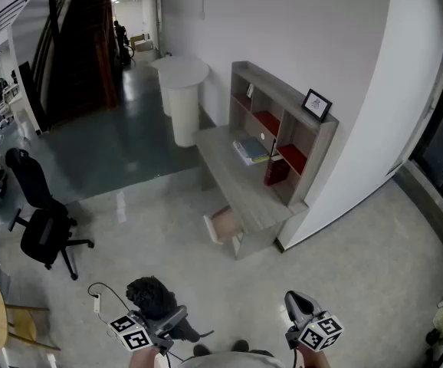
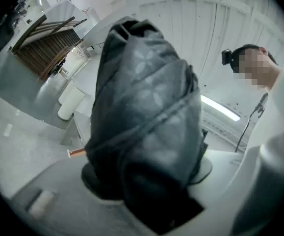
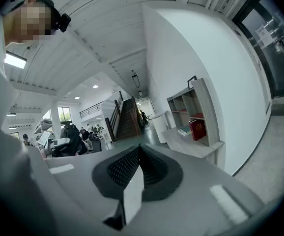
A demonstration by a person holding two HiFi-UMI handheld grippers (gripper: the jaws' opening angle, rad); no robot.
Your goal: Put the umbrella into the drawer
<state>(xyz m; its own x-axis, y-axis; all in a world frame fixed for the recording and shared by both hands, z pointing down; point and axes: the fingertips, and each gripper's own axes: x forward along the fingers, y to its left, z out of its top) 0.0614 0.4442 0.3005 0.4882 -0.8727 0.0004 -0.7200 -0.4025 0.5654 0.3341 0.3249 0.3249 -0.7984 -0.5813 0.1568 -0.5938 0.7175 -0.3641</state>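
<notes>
Though it is folded, the umbrella [image 2: 147, 107] — dark grey — shows flowers.

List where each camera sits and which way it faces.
Head view: on the person's head, steeply down at the desk; left gripper and right gripper at bottom.
Left gripper view: on that gripper, along jaws shut on the umbrella; person's head shows.
Right gripper view: on that gripper, along shut jaws toward the desk; person's head shows.
Shared: red book, in head and right gripper views.
</notes>
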